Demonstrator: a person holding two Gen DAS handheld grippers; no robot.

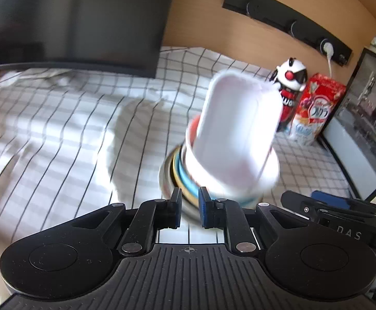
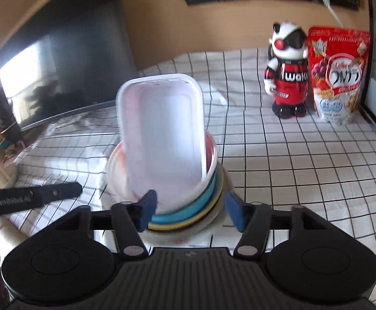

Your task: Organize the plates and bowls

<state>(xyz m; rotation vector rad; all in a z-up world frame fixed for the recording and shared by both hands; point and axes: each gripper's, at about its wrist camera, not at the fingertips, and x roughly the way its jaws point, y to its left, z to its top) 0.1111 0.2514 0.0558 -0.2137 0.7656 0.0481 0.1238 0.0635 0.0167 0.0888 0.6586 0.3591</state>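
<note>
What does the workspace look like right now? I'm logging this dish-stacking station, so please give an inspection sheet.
Surface: checked tablecloth, wrinkled.
Job's things: rectangular white container tilted in a white bowl, stacked on blue plate, yellow plate and white plate.
Clutter: robot figurine, cereal bag.
Grippers: left gripper nearly closed at the stack's edge; grip unclear. Right gripper open, jaws astride the stack.
Cables: white plug in a wall strip.
Surroundings: dark monitor, wooden wall.
</note>
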